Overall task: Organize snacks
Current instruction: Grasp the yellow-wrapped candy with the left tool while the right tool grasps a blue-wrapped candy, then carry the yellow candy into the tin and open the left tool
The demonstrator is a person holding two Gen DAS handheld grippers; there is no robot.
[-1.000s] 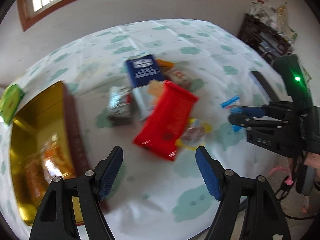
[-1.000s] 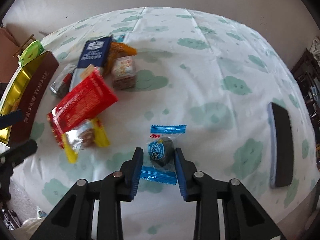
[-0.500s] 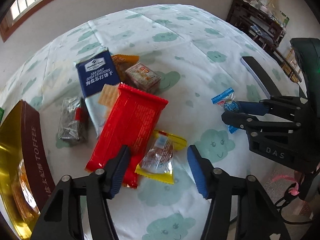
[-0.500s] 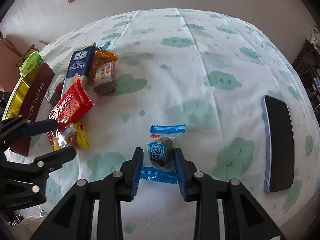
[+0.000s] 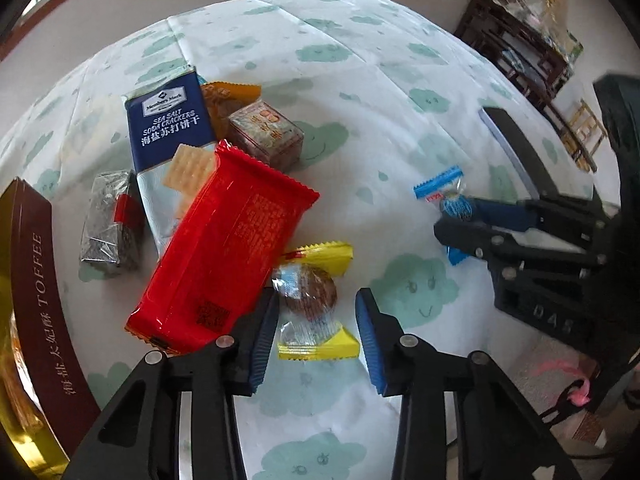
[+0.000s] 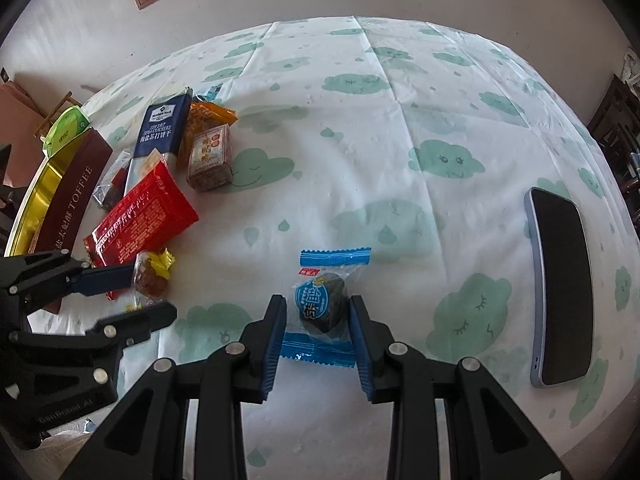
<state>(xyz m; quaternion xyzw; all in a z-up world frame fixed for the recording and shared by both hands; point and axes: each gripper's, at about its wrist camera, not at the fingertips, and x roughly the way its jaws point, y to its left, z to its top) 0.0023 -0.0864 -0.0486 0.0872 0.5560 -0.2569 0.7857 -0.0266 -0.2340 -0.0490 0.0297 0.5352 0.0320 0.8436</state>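
While most of the snacks lie loose on the tablecloth [image 6: 400,120], two are being picked. The yellow sweet [image 5: 310,300] lies near the table's near edge, touching the red packet [image 5: 228,252], and sits between the jaws of the left gripper [image 5: 316,336]; these have just been closing, but a gap shows beside each pad, so nothing is gripped yet. The blue sweet [image 6: 322,300] lies farther along the near edge and is clenched by the right gripper [image 6: 316,332], both pads pressing its sides. Behind the red packet are the cracker pack [image 5: 168,128], partly under it, a silver packet [image 5: 110,224] beside it, an orange packet [image 5: 224,104] and a brown cube [image 5: 266,136]. At the left edge stands the gold toffee tin [image 6: 76,188], open, with a green pack [image 6: 66,130] beyond it. I judge the task to be at an early stage: the tin seems to hold something orange already, yet at least seven snacks are outside it, and the two sweets have not been lifted. A phone [image 6: 560,304] lies near the right edge, well apart. What the tin holds is blurred and cut off at the frame edge; the orange packet is half covered, and the sweets' print is too small to read. No hand shows.
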